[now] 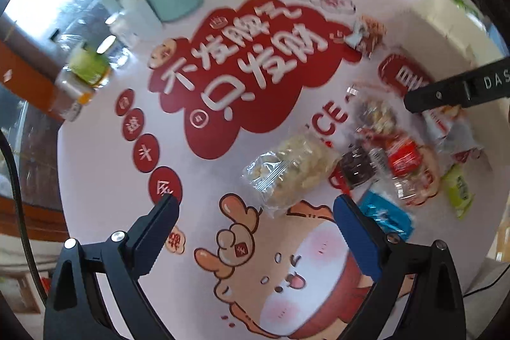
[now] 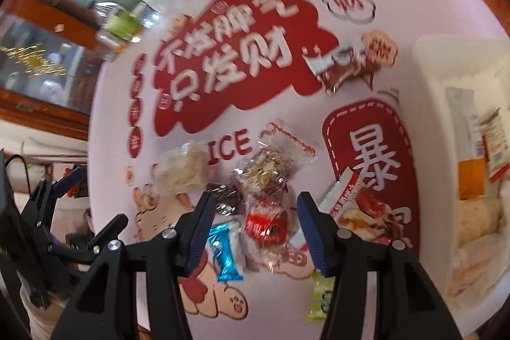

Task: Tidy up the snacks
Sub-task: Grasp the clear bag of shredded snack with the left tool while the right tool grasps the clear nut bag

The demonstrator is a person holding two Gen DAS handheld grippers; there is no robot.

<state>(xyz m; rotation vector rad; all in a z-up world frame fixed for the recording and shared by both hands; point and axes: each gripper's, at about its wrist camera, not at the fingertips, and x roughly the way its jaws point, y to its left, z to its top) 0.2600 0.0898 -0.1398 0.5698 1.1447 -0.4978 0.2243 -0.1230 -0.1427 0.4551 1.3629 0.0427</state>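
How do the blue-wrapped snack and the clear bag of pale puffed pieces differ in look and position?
The blue-wrapped snack is opaque, shiny and small; the clear bag of pale puffed pieces is see-through and larger. The blue one lies beside the right gripper, at its left fingertip; the pale bag lies ahead of the left gripper. Both rest sealed on the printed mat.

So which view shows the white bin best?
The right wrist view: the white bin fills its right edge, and you can look in at packets already lying inside. The left wrist view catches only the bin's outer wall at upper right, blurred, with the other gripper's finger crossing in front and nothing of its contents.
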